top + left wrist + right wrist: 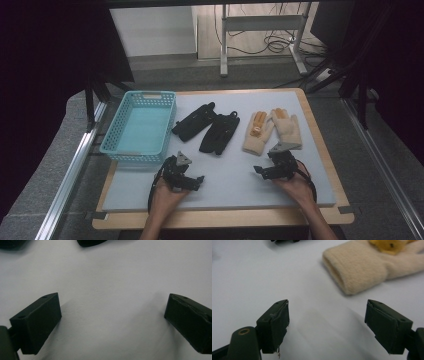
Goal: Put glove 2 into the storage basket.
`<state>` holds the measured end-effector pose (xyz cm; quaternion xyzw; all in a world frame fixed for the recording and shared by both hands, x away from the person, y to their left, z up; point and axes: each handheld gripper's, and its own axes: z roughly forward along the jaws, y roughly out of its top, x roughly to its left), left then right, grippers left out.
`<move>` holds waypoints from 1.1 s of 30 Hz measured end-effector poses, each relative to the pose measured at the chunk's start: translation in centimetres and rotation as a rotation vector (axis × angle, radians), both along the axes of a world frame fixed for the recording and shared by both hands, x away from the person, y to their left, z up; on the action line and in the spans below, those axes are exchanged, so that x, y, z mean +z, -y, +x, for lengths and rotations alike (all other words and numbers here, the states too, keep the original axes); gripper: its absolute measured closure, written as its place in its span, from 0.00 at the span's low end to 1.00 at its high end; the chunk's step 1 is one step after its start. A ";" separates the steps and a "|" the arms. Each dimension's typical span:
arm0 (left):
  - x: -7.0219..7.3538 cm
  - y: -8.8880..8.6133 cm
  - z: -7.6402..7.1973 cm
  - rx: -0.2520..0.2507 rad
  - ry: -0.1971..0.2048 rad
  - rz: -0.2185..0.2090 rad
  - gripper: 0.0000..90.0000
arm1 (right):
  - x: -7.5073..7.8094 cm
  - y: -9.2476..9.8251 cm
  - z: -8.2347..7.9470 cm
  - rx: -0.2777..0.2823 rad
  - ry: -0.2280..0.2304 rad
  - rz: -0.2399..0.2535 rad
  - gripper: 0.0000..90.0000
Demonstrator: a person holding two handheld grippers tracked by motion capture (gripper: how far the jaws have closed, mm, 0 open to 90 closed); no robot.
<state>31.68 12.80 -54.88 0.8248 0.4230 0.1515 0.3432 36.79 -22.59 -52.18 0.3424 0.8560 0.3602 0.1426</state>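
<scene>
A: Right gripper (pixel 327 326) wide open, empty, low over the mat, just short of the cream glove's cuff (pixel 352 272).

B: Better to straddle that cuff edge, then pinch. Left gripper (pixel 112 322) also open, holding nothing.

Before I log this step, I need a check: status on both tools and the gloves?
Left tool open, empty. Right tool open, empty, near cream glove. Black gloves flat on mat. Nothing in the way.
</scene>
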 end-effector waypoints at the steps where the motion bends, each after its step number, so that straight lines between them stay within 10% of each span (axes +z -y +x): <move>1: 0.0 0.0 0.0 0.000 0.000 -0.001 0.01 | 0.0 0.0 0.0 0.000 0.000 0.000 0.22; 16: 0.0 0.0 0.0 0.000 0.001 0.000 0.02 | 2.2 -4.5 3.4 0.050 -0.001 0.049 0.29; 33: 0.0 0.0 0.0 -0.002 0.001 0.004 0.02 | 2.7 -9.2 8.4 0.055 0.008 0.006 0.63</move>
